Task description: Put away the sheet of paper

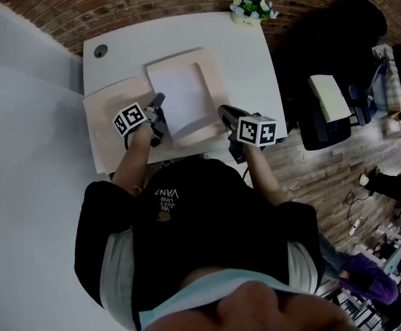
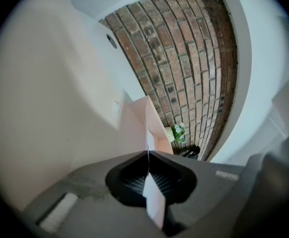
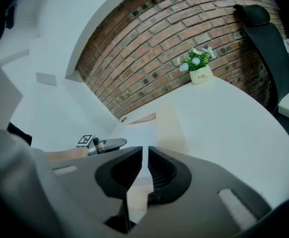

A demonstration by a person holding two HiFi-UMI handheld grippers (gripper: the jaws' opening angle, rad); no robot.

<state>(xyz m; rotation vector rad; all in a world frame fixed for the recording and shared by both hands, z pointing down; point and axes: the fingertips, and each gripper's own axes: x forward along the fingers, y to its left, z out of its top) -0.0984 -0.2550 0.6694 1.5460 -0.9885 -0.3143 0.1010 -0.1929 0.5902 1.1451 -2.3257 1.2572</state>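
Head view: beige folder [image 1: 111,126] lies open on the white worktop [image 1: 245,61], with the sheet of paper [image 1: 181,95] lying on it and slightly skewed. Left gripper [image 1: 158,102] is at the sheet's left edge. In the left gripper view its jaws are clamped on the sheet [image 2: 153,197], which is seen edge-on. Right gripper [image 1: 222,110] sits at the folder's right edge. In the right gripper view its jaws are almost together, only a thin slit between them and nothing visibly in it. Flower pot [image 1: 250,9] stands at the far edge, by the brick wall.
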